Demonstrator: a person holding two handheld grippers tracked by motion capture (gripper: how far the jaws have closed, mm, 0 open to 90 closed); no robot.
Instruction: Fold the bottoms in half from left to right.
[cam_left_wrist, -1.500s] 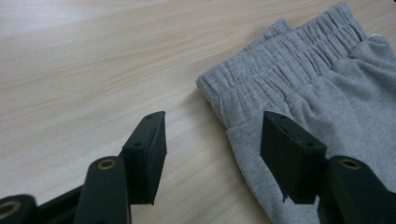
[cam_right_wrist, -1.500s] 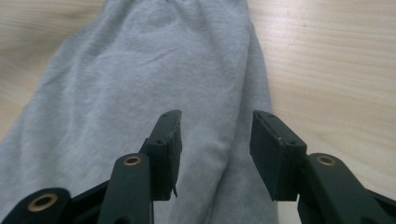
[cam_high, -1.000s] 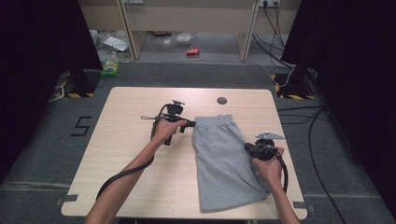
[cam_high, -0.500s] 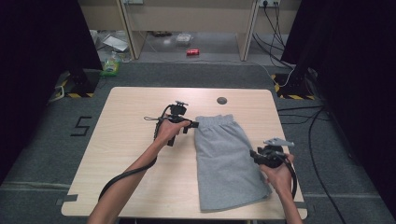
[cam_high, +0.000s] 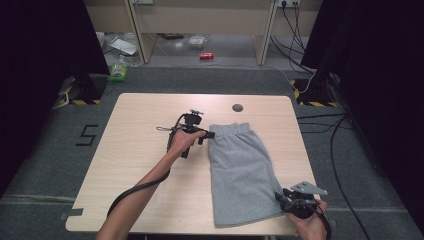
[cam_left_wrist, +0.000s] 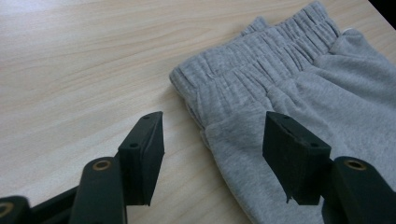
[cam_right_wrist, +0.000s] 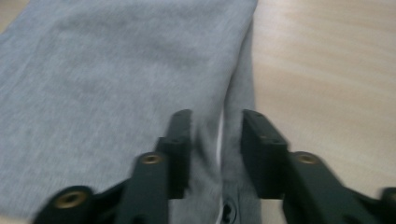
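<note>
One pair of grey shorts (cam_high: 243, 172) lies flat on the wooden table (cam_high: 140, 150), right of centre, waistband at the far end. Two grippers are present. The left gripper (cam_left_wrist: 212, 154) is spread wide, straddling the waistband's corner edge. The right gripper (cam_right_wrist: 215, 149) sits at the hem's near right corner, jaws partly parted around a fabric fold, not clamped.

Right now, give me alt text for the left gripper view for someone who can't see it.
The left gripper, jaws wide open, hangs just above the waistband corner of grey shorts lying flat on a light wooden table. The elastic waistband runs toward the upper right.
</note>
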